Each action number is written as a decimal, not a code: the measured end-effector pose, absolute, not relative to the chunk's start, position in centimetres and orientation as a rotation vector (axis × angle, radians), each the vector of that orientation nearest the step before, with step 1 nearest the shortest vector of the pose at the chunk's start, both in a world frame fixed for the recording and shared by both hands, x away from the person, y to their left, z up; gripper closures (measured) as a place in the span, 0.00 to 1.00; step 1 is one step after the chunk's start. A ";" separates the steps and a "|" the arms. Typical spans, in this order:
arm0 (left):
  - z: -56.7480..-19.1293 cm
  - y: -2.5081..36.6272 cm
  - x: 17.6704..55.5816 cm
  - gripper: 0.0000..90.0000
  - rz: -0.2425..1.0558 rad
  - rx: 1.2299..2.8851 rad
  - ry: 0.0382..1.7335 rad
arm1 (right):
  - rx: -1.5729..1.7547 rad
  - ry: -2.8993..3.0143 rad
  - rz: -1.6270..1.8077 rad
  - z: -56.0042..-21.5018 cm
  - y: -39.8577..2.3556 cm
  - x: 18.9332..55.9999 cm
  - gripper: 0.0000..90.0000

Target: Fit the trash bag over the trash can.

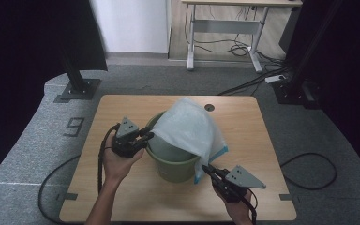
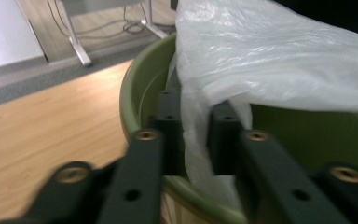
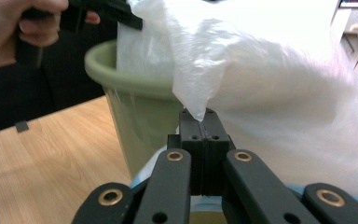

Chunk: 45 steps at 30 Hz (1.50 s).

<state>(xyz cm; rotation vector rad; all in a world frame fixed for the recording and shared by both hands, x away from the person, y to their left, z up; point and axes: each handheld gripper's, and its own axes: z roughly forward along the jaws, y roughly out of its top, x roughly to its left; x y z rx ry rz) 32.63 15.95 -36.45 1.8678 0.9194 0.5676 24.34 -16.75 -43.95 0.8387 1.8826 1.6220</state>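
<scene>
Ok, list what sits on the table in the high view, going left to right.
left gripper → green bucket → right gripper. The white plastic bag overlaps the bucket, so I leave it out of the order.

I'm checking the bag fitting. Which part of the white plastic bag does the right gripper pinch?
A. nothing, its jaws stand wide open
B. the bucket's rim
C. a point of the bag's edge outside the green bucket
C: the right gripper has its jaws shut on a point of the white plastic bag, outside the green bucket.
</scene>
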 end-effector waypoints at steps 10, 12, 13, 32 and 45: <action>-35.0 15.3 30.0 0.49 0.595 1.861 0.798 | 0.804 1.843 1.628 -40.2 -17.8 24.9 0.99; -34.9 15.0 29.5 0.46 0.588 1.860 0.777 | 0.799 1.847 1.624 -39.7 -17.7 25.0 0.99; -34.8 14.8 29.3 0.45 0.586 1.861 0.766 | 0.793 1.850 1.622 -39.6 -17.6 25.0 0.99; -34.7 8.5 28.7 0.61 0.479 1.969 0.549 | 0.782 1.893 1.610 -39.0 -16.9 25.7 0.99; -34.8 8.2 29.8 1.00 0.394 1.974 0.605 | 0.794 1.895 1.621 -39.1 -17.3 25.8 0.99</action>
